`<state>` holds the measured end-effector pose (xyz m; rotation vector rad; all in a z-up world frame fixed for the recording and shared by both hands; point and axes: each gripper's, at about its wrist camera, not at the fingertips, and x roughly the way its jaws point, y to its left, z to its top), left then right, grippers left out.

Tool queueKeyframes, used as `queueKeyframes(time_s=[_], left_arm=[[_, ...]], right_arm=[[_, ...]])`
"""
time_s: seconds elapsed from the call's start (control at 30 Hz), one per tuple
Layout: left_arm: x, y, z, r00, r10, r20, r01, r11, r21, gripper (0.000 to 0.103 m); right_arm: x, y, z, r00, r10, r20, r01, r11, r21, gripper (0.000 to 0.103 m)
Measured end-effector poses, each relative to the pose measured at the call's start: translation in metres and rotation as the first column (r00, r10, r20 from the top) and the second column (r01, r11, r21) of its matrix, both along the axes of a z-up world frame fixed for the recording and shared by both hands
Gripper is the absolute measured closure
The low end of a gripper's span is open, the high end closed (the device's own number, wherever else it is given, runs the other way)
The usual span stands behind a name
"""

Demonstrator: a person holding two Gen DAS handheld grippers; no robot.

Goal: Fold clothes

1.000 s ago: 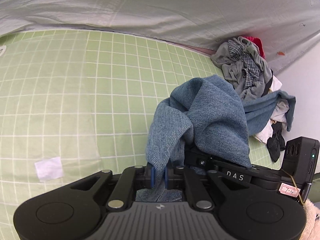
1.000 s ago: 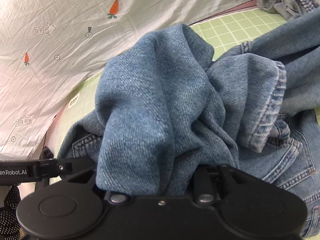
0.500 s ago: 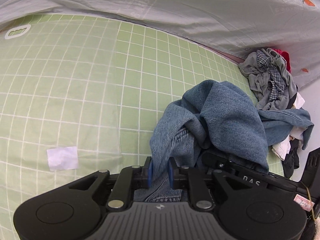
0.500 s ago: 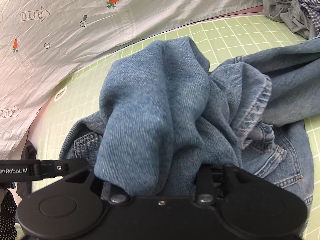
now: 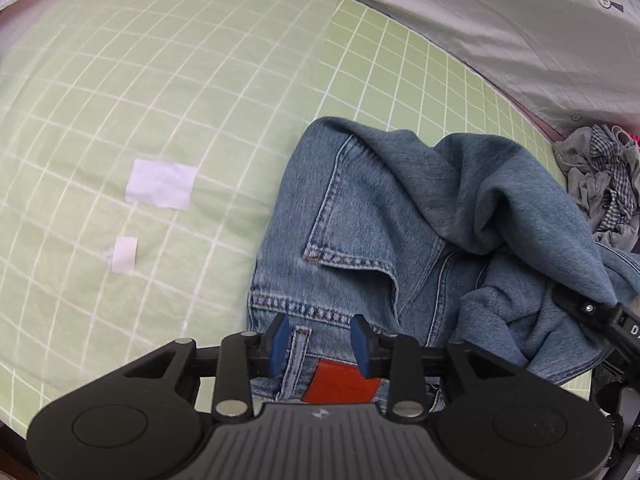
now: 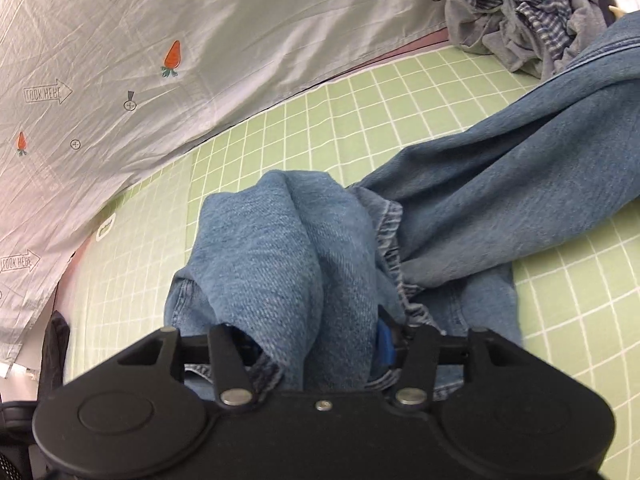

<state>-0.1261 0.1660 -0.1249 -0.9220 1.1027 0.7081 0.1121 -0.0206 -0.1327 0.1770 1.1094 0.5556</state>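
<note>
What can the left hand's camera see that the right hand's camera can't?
Only the left wrist view shows the orange patch on the jeans' waistband, a back pocket, and two white paper scraps on the green checked sheet.

Only the right wrist view shows carrot prints and "look here" arrows on the grey sheet.

Both show the blue jeans, the green sheet, the grey sheet and the heap of other clothes.

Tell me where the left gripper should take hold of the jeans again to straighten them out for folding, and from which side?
Grip the waistband of the jeans, probably at the belt loop beside the red patch. It lies flat and exposed under the left gripper, whose jaws have just been opening and press on nothing. Come straight down from above; the bunched leg covers the right side.
</note>
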Motion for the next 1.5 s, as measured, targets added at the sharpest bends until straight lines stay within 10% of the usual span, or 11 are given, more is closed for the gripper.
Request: queueKeyframes(time_s=[0.2,0.77,1.17,1.4,1.5], left_arm=[[0.008,-0.022,-0.028,0.992,0.104,-0.077,-0.106,0.994,-0.025,0.058],[0.053,-0.033,-0.060,0.953,0.180,-0.242,-0.184,0.983,0.009,0.033],[0.059,-0.036,-0.060,0.936,0.166,-0.310,-0.169,0.985,0.016,0.031],[0.051,-0.041,-0.055,0.935,0.187,-0.301,-0.187,0.982,0.028,0.030],[0.047,-0.042,-0.053,0.936,0.192,-0.295,-0.193,0.981,0.027,0.030]], right_arm=[[0.028,-0.047,0.002,0.998,-0.034,0.054,0.037,0.998,-0.047,0.026],[0.140,-0.175,-0.023,0.959,-0.276,0.066,0.282,0.954,-0.101,0.024],[0.194,-0.295,0.016,0.793,-0.579,0.191,0.584,0.811,0.033,0.025],[0.218,-0.296,0.016,0.776,-0.578,0.253,0.593,0.805,0.022,0.090],[0.210,-0.286,0.022,0.777,-0.532,0.337,0.573,0.819,-0.030,0.099]])
